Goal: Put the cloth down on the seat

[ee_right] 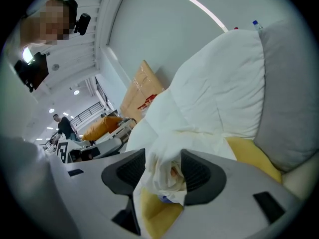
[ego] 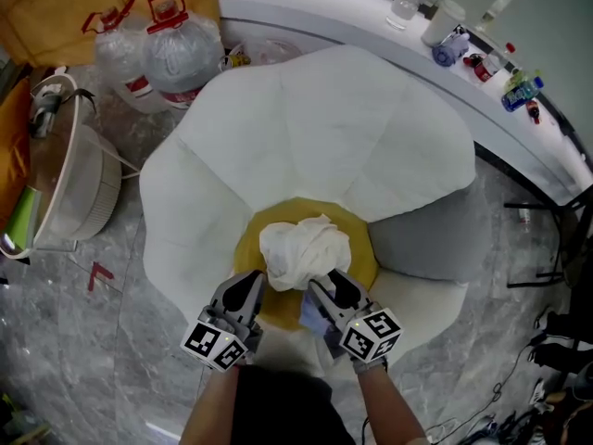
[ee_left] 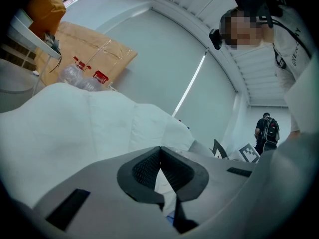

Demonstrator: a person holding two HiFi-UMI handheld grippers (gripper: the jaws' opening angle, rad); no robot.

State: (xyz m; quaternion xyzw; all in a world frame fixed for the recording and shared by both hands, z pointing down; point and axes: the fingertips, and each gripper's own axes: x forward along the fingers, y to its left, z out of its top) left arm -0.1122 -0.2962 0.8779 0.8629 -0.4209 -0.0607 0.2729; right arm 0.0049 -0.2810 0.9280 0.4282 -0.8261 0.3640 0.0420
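A crumpled white cloth point(ego: 304, 253) lies on the round yellow seat point(ego: 248, 247) of a white petal-shaped chair point(ego: 343, 128). My right gripper point(ego: 324, 284) is at the cloth's near edge. In the right gripper view its jaws point(ee_right: 163, 169) stand wide apart, with a fold of the cloth point(ee_right: 167, 153) loose between them and the yellow seat point(ee_right: 249, 158) beneath. My left gripper point(ego: 255, 281) sits just left of the cloth. In the left gripper view its fingertips point(ee_left: 160, 151) meet, and a strip of white cloth point(ee_left: 162, 185) shows below them.
A grey cushion point(ego: 426, 239) fills the chair's right side. Two big water bottles point(ego: 176, 54) stand behind the chair at the left, with a white round appliance point(ego: 69, 184) on the marble floor. A curved white counter point(ego: 371, 17) at the back carries bottles.
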